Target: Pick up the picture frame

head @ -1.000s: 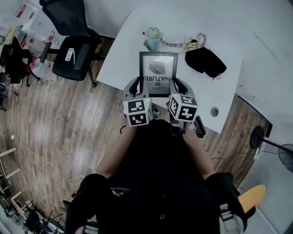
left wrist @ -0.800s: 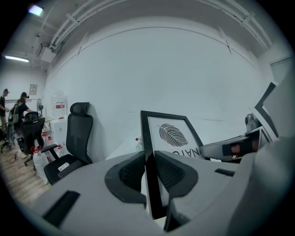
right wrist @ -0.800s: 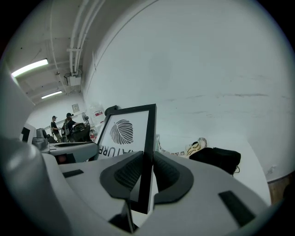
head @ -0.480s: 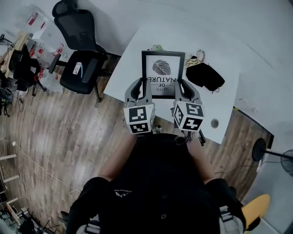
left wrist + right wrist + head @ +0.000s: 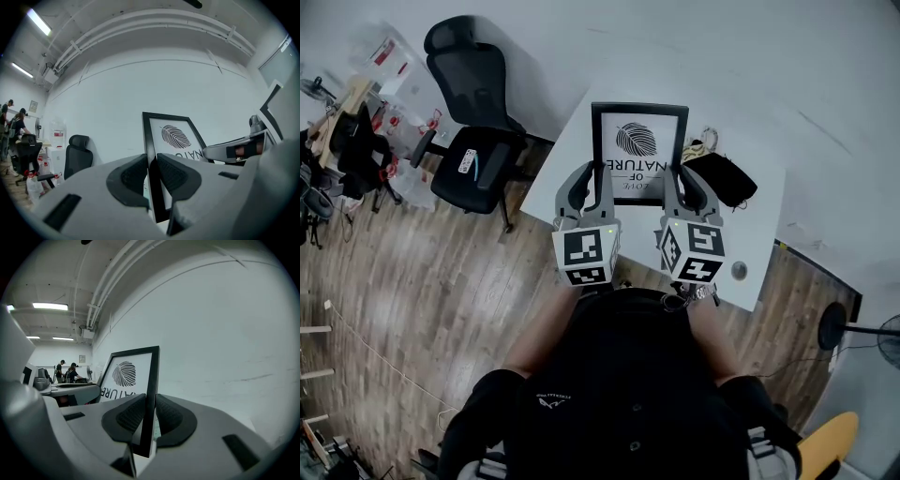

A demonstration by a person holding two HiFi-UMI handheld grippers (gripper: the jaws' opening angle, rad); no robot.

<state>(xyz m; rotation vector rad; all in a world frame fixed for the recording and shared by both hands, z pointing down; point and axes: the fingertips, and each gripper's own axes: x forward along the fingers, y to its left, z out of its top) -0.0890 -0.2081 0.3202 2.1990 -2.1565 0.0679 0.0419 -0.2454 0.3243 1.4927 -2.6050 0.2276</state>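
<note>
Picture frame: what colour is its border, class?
Plain black. The picture frame shows its border best in the left gripper view.

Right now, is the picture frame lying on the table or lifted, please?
Lifted: the left gripper and right gripper clamp the picture frame's side edges; their views show only wall behind it.

In the head view the lower corners of the picture frame (image 5: 638,150) lie hidden under the fingers (image 5: 577,187) of the left gripper (image 5: 592,180) and the right gripper (image 5: 686,184), and the right gripper's outer finger covers the near end of the black pouch (image 5: 727,178). In the left gripper view the frame's bottom edge sinks out of sight between the fingers, and the right gripper cuts off its lettering just beyond them. The people (image 5: 19,123) far left of those fingers are too small to make out.
</note>
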